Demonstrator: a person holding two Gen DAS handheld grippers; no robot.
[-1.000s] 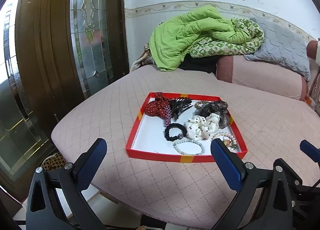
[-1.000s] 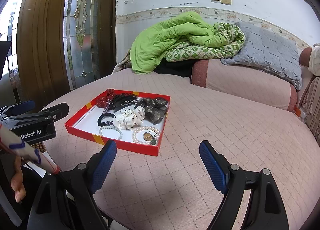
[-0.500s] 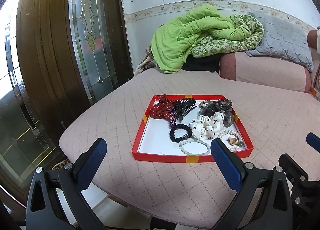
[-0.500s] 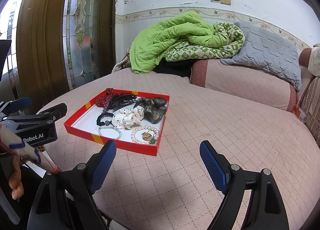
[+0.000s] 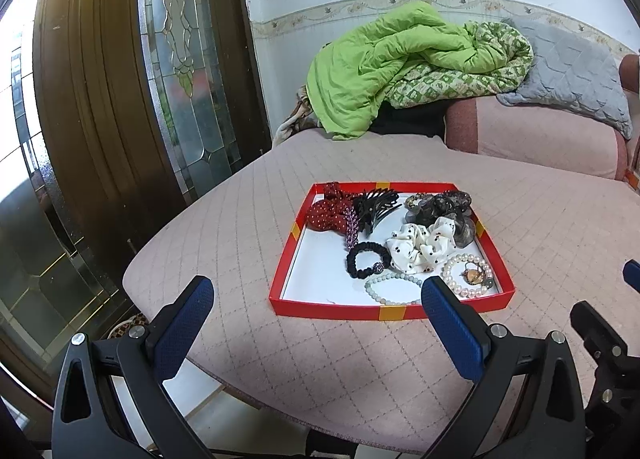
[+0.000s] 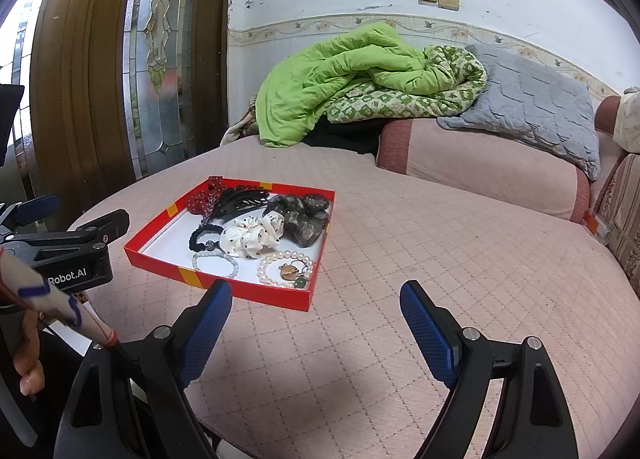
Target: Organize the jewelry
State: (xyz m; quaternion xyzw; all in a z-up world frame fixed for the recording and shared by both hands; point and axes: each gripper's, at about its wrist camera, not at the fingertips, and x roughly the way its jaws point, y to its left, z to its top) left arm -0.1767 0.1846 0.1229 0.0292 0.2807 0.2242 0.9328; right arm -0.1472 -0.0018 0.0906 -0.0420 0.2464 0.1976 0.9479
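left gripper point(image 5: 316, 313) jaws wide apart, empty — right gripper point(image 6: 316, 311) likewise, side by side

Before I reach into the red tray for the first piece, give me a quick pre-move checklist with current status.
1. Left gripper open and empty: ok.
2. Right gripper open and empty: ok.
3. Red tray flat on the pink quilted surface, fully on it: ok.
4. Pearl bracelet and pale bead bracelet lie at the near edge, apart from the white dotted scrunchie: ok.
5. Black hair tie free of the scrunchie beside it: cannot tell, they look in contact.
6. A place to sort the pieces into: not ok, none visible in either view.
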